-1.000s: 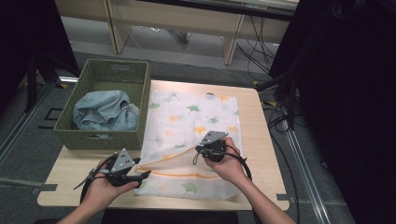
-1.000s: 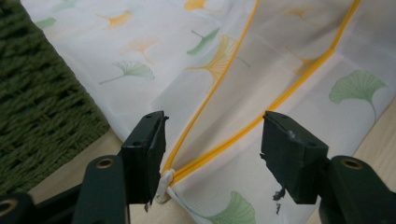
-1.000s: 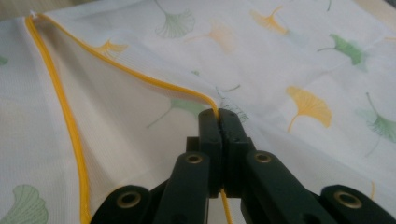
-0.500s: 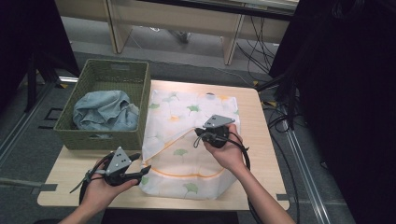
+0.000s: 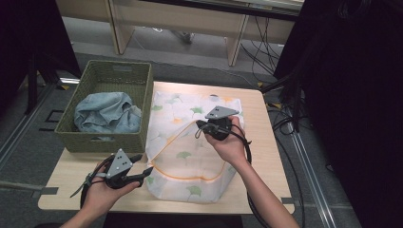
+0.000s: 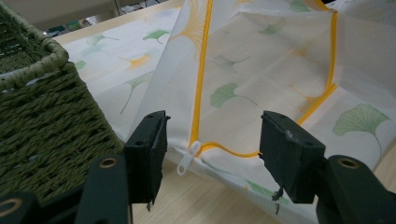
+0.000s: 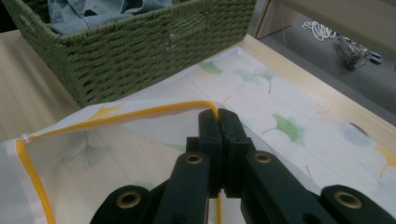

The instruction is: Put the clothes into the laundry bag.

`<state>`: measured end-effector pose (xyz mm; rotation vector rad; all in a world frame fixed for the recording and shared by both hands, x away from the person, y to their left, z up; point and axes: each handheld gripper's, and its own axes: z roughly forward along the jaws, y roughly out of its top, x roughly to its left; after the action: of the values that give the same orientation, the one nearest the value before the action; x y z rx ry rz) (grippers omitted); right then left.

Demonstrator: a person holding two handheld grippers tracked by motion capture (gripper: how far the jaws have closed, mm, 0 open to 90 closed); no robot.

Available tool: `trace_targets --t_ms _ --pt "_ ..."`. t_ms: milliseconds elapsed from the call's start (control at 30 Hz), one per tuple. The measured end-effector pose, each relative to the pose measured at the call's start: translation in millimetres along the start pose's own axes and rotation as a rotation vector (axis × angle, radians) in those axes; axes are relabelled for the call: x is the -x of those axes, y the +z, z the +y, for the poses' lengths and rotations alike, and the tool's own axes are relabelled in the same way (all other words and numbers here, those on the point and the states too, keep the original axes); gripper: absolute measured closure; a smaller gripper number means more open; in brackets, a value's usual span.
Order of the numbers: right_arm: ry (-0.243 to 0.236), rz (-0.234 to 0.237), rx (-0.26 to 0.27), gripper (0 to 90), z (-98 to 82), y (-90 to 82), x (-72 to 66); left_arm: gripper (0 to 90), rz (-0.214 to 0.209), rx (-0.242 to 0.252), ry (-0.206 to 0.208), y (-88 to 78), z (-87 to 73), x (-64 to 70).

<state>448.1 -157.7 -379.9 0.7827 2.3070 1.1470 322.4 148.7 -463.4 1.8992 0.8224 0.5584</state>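
Observation:
A white mesh laundry bag (image 5: 187,147) printed with green and orange leaves lies on the wooden table, its mouth edged by an orange zipper (image 6: 200,79). My right gripper (image 5: 199,126) is shut on the upper edge of that mouth (image 7: 205,106) and holds it lifted, so the bag gapes open toward the basket. My left gripper (image 5: 146,171) stands open at the bag's near left corner, its jaws either side of the white zipper pull (image 6: 187,158) without touching it.
A green woven basket (image 5: 107,76) stands at the table's left with a crumpled blue denim garment (image 5: 107,111) inside; its wall (image 6: 42,116) is close beside my left gripper. Cables and desk legs lie beyond the table's far edge (image 5: 209,88).
My right gripper has risen and moved away from the person with the bag's zipper edge, opening the mouth wider. My left gripper has stayed near the bag's front left corner.

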Motion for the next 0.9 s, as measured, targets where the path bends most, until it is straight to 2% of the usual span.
trace_targets --t_ms 100,133,400,467,700,900 --pt "0.000 -0.011 0.021 90.0 4.6 -3.2 1.6 41.3 0.000 0.007 -0.002 -0.2 0.2 0.2" --pt "0.013 -0.017 0.031 90.0 5.3 -4.8 1.5 41.3 -0.002 0.011 -0.002 -0.3 0.4 0.1" --pt "-0.022 -0.044 0.041 90.0 5.9 -8.5 -3.8 41.1 -0.017 0.029 0.000 -1.8 1.0 0.4" --pt "-0.012 -0.047 0.033 90.0 5.3 -8.7 -5.1 40.9 -0.021 0.034 -0.006 -1.3 1.1 0.3" --pt "-0.050 -0.062 0.085 90.0 12.7 -15.0 -10.3 41.3 -0.025 0.032 -0.013 -0.6 1.9 0.2" --pt "-0.047 -0.074 0.101 90.0 13.3 -16.9 -12.4 41.0 -0.036 0.031 -0.005 -0.5 2.2 1.5"
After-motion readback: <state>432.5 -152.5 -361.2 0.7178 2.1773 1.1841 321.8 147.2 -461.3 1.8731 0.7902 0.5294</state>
